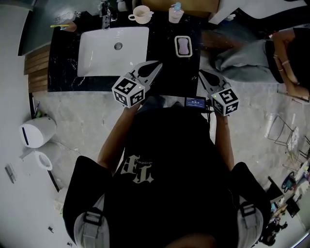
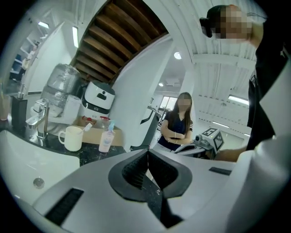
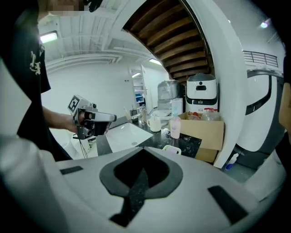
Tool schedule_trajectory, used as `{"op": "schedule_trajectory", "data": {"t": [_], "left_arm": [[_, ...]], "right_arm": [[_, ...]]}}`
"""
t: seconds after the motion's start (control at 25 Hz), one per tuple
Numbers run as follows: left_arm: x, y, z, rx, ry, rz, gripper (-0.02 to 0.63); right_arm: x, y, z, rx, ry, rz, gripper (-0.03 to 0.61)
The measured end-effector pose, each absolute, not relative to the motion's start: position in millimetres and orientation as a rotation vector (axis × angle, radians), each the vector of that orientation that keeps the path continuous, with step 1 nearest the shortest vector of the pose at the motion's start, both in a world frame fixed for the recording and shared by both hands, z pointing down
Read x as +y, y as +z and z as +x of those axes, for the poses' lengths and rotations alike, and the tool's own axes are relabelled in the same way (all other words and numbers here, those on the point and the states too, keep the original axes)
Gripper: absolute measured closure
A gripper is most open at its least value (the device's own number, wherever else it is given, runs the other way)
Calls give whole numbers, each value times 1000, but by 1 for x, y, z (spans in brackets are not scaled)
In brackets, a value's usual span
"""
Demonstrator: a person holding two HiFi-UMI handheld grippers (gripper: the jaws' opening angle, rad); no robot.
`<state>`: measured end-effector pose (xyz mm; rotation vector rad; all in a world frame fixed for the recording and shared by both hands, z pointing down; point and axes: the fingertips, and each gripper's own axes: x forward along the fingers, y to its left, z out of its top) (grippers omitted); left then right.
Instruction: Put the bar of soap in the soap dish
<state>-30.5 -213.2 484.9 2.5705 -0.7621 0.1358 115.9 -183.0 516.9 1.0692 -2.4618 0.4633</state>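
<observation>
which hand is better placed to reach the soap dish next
Right, narrowly. The left tongs and right tongs are both shut and empty, but the right gripper view shows the dish dead ahead; the left gripper view doesn't show it. The soap already seems to lie in it.

On the table (image 1: 162, 53): one sink (image 1: 104, 51) at ten o'clock, one tap (image 1: 105, 17) at eleven, one mug (image 1: 141, 14) and one bottle (image 1: 176, 13) at twelve, one soap dish (image 1: 176, 46) with one bar of soap (image 1: 184, 46).
</observation>
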Motion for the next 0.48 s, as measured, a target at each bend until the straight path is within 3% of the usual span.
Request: {"op": "schedule_trajectory", "data": {"t": [0.48], "left_arm": [[-126, 489, 1, -1022, 92, 2477, 604]], "right_arm": [[-124, 498, 179, -2593, 477, 1043, 571]]}}
